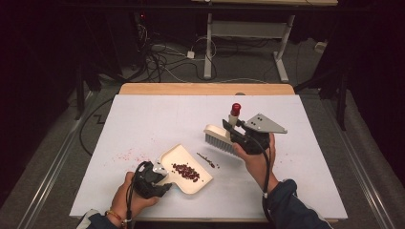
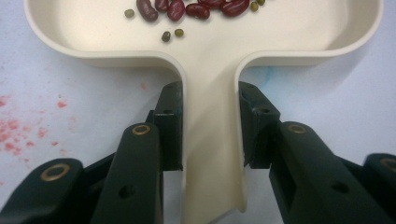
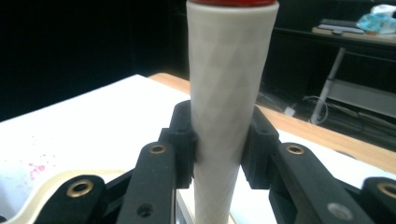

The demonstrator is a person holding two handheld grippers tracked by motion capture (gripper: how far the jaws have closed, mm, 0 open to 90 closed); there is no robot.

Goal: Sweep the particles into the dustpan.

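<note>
Presently the cream dustpan point(image 1: 185, 168) is lying flat on the white worktop point(image 1: 143, 124) near its front edge, and is serving as the landmark for this record. The left tongs point(image 2: 211, 126) are clenching the dustpan's narrow handle, one jaw pressing each side, with the left hand point(image 1: 128, 196) reaching in from just in front of the pan. Red beans point(image 1: 186, 171) are resting inside the pan; a short line of spilled beans point(image 1: 207, 159) is lying just right of its open lip, and reddish stains point(image 1: 128, 155) are marking the worktop to its left. The brush point(image 1: 220, 137) is being held beyond and right of the pan, its bristles apparently touching the worktop. The right tongs point(image 3: 219, 144) are grasping its tapered cream handle, upright, below the red cap. In judgement, both tools are rigid, light plastic; the smooth handles are looking slippery, so mid-handle remains the soundest hold. The right hand point(image 1: 255, 160) is angling the tongs upward.
</note>
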